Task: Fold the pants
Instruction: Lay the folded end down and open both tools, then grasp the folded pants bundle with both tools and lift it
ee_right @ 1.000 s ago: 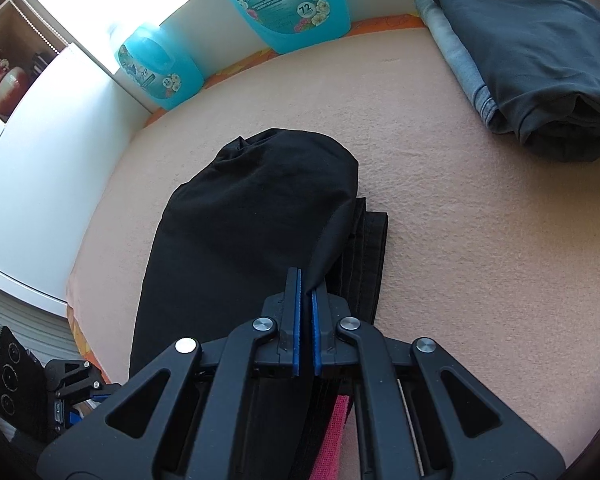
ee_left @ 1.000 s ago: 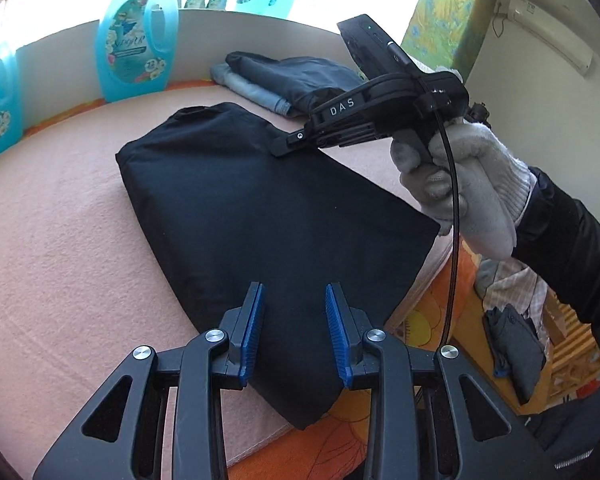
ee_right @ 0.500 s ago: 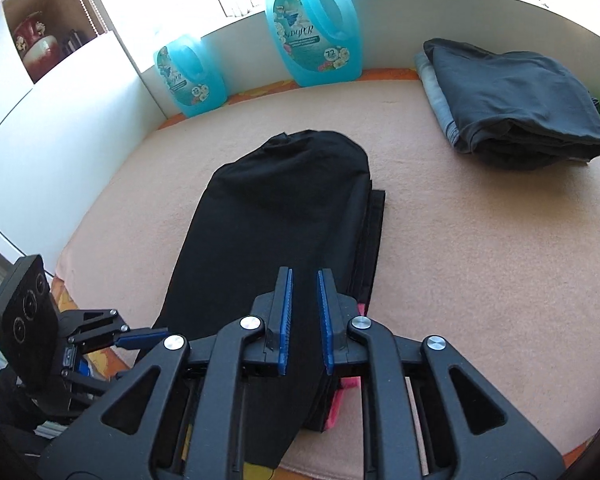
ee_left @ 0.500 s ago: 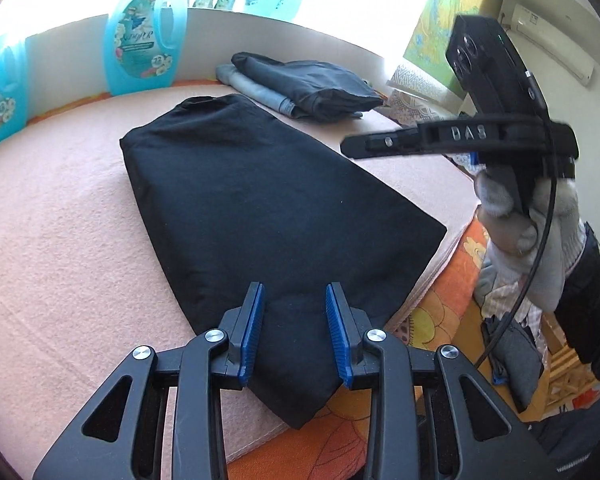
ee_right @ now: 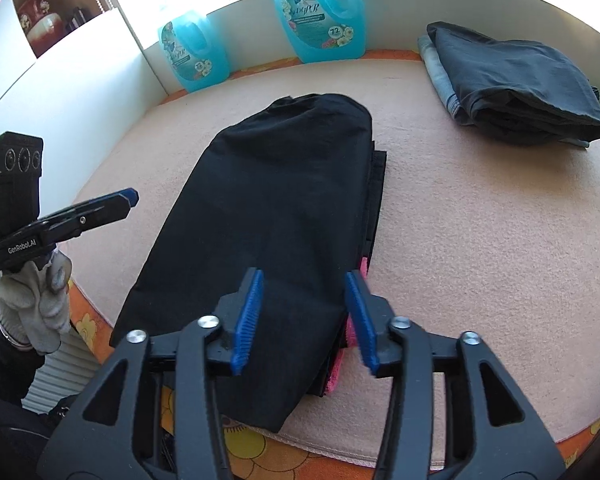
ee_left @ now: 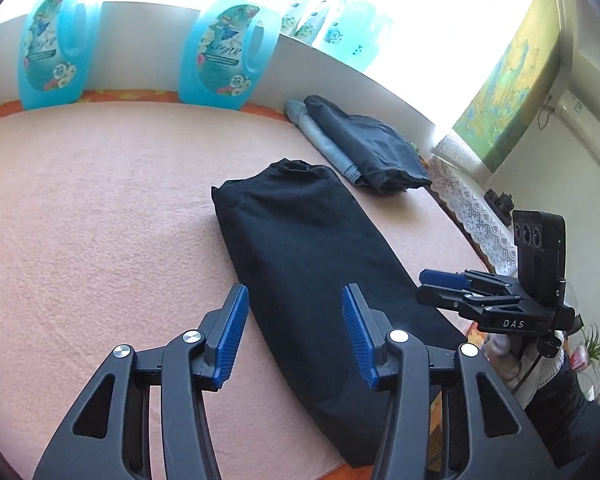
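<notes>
Two grippers are in view, and I read both as empty. On my left wrist camera, the left gripper (ee_left: 294,334) has its blue pads (ee_left: 232,336) spread wide apart, hovering above the near end of the black pants (ee_left: 312,264) without touching them. On my right wrist camera, the right gripper (ee_right: 304,314) likewise stands with its jaws apart, nothing between them, above the near right part of the same garment (ee_right: 268,224).

The pants lie folded into a long narrow bundle on the pink blanket (ee_left: 100,220), running from the near edge toward the far wall. Their near end hangs slightly over the blanket's edge onto the orange flowered sheet (ee_right: 236,436). On the right side of the bundle, my right camera shows darker layers and a strip of pink cloth (ee_right: 338,364) sticking out from underneath.

Each gripper also appears in the other camera: the right one (ee_left: 440,280) just beside the pants' right edge, the left one (ee_right: 130,198) off the blanket's left side, held in a white-gloved hand (ee_right: 36,300).

A second stack of folded clothes (ee_right: 512,76) sits well apart, near the far right corner. Two blue detergent bottles (ee_left: 224,52) stand against the far wall.
</notes>
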### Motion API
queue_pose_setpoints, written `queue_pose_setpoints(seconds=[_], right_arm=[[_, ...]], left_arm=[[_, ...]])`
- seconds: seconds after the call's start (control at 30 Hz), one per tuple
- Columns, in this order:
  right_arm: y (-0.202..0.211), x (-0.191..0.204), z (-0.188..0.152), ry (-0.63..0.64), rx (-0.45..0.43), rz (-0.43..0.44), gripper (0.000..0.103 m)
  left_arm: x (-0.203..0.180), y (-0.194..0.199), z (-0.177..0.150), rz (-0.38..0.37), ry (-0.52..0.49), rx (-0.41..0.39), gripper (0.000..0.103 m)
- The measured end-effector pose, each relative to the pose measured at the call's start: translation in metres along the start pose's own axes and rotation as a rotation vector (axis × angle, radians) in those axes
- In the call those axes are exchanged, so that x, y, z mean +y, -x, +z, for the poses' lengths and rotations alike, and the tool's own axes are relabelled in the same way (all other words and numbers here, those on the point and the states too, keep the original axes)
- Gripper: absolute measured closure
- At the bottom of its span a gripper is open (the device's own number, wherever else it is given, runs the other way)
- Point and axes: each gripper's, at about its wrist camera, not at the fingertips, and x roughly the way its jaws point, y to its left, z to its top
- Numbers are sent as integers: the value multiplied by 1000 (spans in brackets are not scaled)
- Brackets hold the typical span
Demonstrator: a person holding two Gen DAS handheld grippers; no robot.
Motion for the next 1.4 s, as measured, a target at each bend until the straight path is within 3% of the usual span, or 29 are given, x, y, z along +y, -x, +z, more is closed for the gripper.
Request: queue_pose_setpoints(seconds=[0.1,0.37,0.57,0.87,0.9,0.93,1.0,1.03,1.2,1.4], right_arm=[[-7,-19,13,-48,-19,5,29],[-58,-64,30,-188,103,163,29],[-67,-72,37,-201,98,276,28],[-80,-49,33,-111,107,332,32],[-81,-46,33,-109,101,331,35],[-83,-43,33,-112,104,329,46],[-86,-41,32,-124,99,328,59],[-87,-42,32,-133,97,328,63],[-77,-39,32,-170,58,295,77],[-51,-21,35,-104,-2,236,84]], left_arm=[[5,-15,3,15,27,30,53],[16,-42,3,-24,108,81,50],[25,-53,-1,-54,144,113,50],[35,-63,1,-176,195,111,50],[36,-64,2,-188,208,111,51],[36,-64,2,-197,211,112,52],[34,-65,3,-191,196,114,54],[31,-65,2,-176,184,114,61],[26,-61,2,-147,159,100,74],[15,-49,3,-153,130,60,84]])
